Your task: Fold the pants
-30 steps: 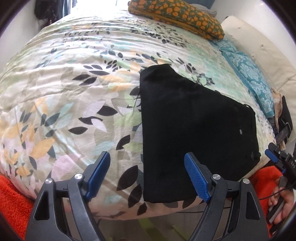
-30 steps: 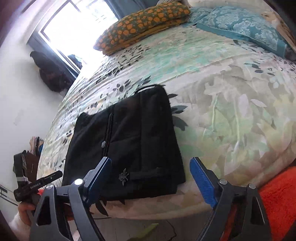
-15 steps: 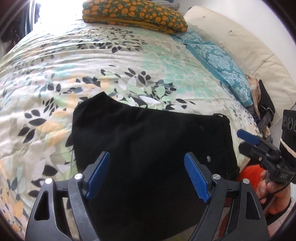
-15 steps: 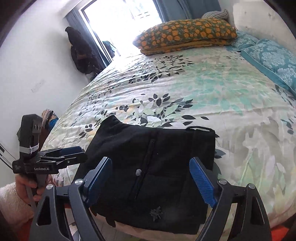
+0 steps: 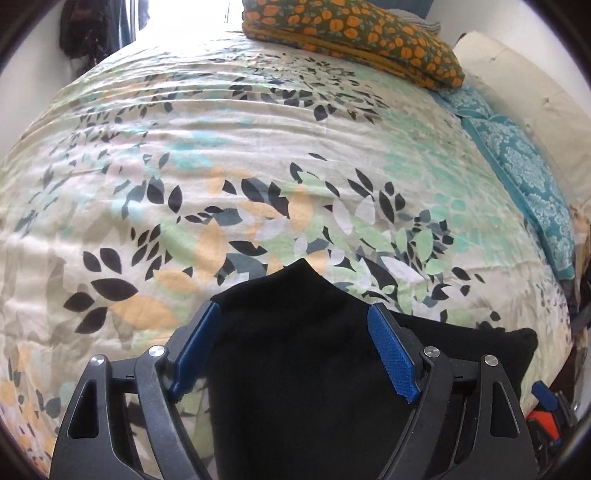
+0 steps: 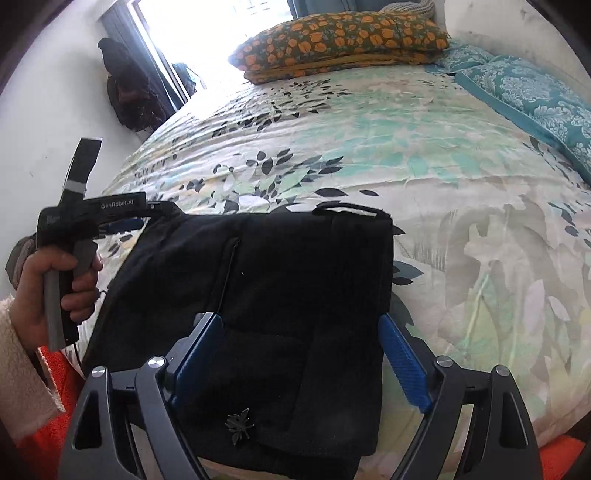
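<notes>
Jaws are standing spread and empty on both the left gripper (image 5: 293, 347) and the right gripper (image 6: 301, 356), hovering over the folded black pants (image 6: 280, 295) lying near the edge of the bed (image 6: 369, 147) with its leaf-print cover. Behind — an orange-flowered pillow (image 6: 343, 40), a teal patterned pillow (image 6: 532, 96), a bright window (image 6: 221, 33). A hand (image 6: 55, 291) in a fleecy sleeve is gripping the left handle.

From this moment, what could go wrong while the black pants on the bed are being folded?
1. The pants lie at the near edge of the bed; a pull toward that edge might slide them off.
2. The left hand-held gripper is open over thick folded fabric; it may pinch only the top layer.
3. The right hand-held gripper could snag the metal ornament.
</notes>
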A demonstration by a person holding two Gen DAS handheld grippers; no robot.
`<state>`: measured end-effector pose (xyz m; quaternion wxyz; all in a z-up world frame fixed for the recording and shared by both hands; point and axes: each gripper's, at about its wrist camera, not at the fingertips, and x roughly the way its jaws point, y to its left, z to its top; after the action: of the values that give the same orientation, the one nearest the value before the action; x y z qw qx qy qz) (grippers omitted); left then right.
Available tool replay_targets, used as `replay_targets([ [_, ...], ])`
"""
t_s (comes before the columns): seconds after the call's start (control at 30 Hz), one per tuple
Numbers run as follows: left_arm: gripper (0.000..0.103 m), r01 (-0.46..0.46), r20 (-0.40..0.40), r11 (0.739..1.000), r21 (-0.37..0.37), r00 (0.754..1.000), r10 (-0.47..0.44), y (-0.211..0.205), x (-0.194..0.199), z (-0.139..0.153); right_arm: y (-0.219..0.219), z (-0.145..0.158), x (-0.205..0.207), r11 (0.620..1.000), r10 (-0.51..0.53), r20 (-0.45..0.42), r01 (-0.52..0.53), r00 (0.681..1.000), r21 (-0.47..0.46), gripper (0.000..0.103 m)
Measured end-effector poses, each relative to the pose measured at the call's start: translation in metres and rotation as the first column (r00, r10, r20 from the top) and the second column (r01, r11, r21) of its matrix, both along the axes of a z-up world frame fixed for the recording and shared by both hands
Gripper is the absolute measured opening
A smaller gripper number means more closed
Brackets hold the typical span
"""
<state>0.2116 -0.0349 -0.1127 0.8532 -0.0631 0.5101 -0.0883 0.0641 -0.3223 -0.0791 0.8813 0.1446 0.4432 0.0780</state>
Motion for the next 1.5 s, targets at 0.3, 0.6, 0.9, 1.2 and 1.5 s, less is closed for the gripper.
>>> replay_targets([
  [0.3,0.084,0.254,-0.115,0.962,0.101,0.963,-0.243,-0.012,-0.115,-0.012,0.016,-0.037,-0.029,0.991,0.039,-0.263,-0.072,0.964,-0.117,0.086],
  [0.6,0.084,0.133,-0.064,0.986,-0.102,0.988,-0.14,0.033,-0.12,0.014,-0.046,-0.004,-0.039,0.972,-0.033,-0.138,0.064,0.99,0.225,0.09],
  [0.9,0.084,-0.001,-0.248,0.943,-0.333,0.965,-0.087,0.073,-0.089,-0.049,-0.048,-0.072,0.016,0.922,0.091,-0.297,0.033,0.95,0.385,0.089],
  [1.2,0.041,0.111,-0.239,0.927,-0.358,0.949,-0.205,0.043,-0.063,-0.045,-0.041,-0.09,0.04,0.848,0.24,-0.265,-0.069,0.934,0.525,0.068],
  [1.5,0.016,0.09,-0.151,0.945,-0.314,0.978,-0.143,0.049,-0.09,0.014,-0.02,-0.038,0.026,0.842,0.258,-0.135,-0.154,0.957,0.517,0.035],
])
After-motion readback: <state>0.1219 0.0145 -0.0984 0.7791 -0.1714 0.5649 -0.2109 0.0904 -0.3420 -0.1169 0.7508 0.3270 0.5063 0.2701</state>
